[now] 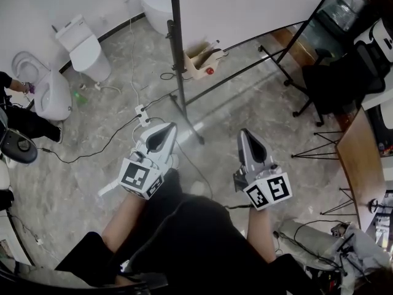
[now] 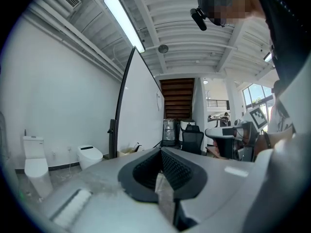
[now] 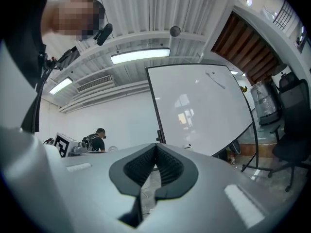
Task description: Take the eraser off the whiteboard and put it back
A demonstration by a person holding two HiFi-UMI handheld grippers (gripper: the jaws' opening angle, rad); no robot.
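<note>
Floor (image 1: 258,109): grey, marbled, glossy.
Wall (image 2: 58,106): plain white.
Ceiling (image 2: 194,33): white ribbed panels on beams. A long strip light (image 2: 125,22) is lit, and a vent grille (image 3: 95,84) sits up high.
Sanitary ware, loose on the floor: cistern toilet (image 1: 83,45), low toilet (image 1: 156,5) by the far wall, open-lid toilet (image 1: 52,94) at left.
Power strip (image 1: 142,114), with cables (image 1: 98,146) trailing across the floor.
Open wooden box (image 1: 202,59).
Black office chair (image 1: 341,82).
Wooden table (image 1: 362,165) on thin black legs.
Dark wooden stairs (image 2: 177,98).
Bright windows (image 2: 252,93).
</note>
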